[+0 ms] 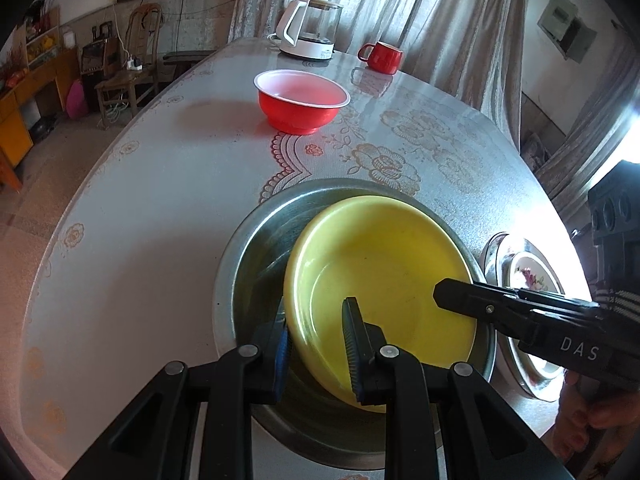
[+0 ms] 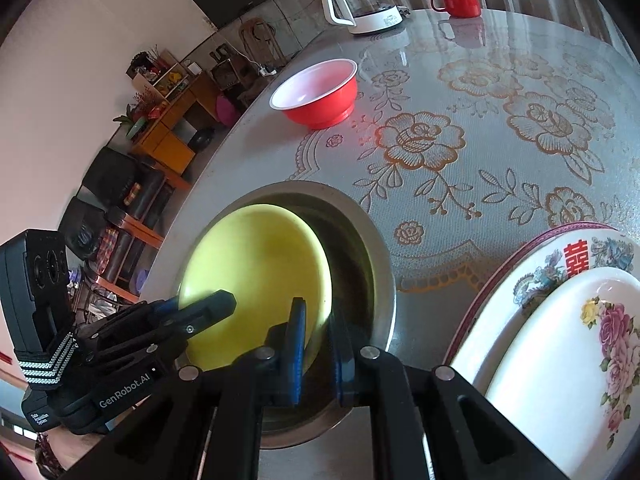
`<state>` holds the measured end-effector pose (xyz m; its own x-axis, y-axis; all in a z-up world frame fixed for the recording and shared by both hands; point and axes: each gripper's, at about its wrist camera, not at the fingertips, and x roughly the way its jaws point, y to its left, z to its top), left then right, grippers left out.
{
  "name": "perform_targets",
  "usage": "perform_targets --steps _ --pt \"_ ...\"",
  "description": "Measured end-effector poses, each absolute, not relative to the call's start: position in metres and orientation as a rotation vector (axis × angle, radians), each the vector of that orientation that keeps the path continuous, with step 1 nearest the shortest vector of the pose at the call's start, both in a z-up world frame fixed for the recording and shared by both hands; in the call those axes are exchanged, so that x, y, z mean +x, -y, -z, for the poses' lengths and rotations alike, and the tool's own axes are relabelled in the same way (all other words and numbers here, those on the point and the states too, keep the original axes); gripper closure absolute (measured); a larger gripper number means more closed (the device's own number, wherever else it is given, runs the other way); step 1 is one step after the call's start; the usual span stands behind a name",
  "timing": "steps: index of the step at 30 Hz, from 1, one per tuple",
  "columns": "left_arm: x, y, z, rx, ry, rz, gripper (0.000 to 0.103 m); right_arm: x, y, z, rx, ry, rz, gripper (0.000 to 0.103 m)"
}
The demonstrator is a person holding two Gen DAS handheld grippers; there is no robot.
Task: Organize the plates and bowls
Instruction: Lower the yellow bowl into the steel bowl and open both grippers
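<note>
A yellow plate (image 1: 380, 264) (image 2: 256, 276) lies tilted inside a steel basin (image 1: 248, 248) (image 2: 376, 256) on the table. My left gripper (image 1: 316, 312) is shut on the plate's near left rim, one finger outside it and one inside. My right gripper (image 2: 318, 314) is shut on the plate's opposite rim; in the left wrist view this right gripper (image 1: 440, 292) reaches in from the right. The left gripper (image 2: 224, 304) shows at the plate's left edge in the right wrist view. A red bowl (image 1: 302, 100) (image 2: 316, 92) with a white inside stands farther back.
A white floral plate (image 2: 560, 360) rests on a larger flowered dish (image 2: 532, 264) (image 1: 524, 276) right of the basin. A kettle (image 1: 308, 28) (image 2: 360, 4) and a red mug (image 1: 382, 57) (image 2: 458, 0) stand at the far edge of the table (image 1: 160, 200). Curtains hang behind.
</note>
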<state>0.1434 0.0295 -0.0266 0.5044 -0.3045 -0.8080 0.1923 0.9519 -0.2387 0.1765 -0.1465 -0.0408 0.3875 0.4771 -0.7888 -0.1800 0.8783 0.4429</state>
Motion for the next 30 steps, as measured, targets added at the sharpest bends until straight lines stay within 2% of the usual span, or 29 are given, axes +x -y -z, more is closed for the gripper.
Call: perform_targets --steps 4,7,12,19,24,30 --pt "0.143 -0.025 0.026 -0.069 -0.99 0.28 0.078 0.177 0.143 0.041 0.288 -1.11 -0.425 0.092" --pt "0.143 -0.019 0.026 -0.018 -0.987 0.268 0.073 0.178 0.14 0.042 0.261 -1.12 -0.416 0.092" --pt "0.144 -0.011 0.028 0.009 -0.986 0.276 0.055 0.179 0.133 0.04 0.208 -1.133 -0.383 0.092" --pt "0.142 -0.009 0.025 -0.022 -0.989 0.309 0.043 0.18 0.13 0.041 0.196 -1.141 -0.371 0.091" --pt "0.139 -0.016 0.016 -0.081 -0.967 0.328 0.026 0.18 0.13 0.04 0.177 -1.131 -0.355 0.093" --pt "0.138 -0.031 0.006 -0.157 -0.923 0.319 0.026 0.18 0.131 0.038 0.173 -1.12 -0.342 0.093"
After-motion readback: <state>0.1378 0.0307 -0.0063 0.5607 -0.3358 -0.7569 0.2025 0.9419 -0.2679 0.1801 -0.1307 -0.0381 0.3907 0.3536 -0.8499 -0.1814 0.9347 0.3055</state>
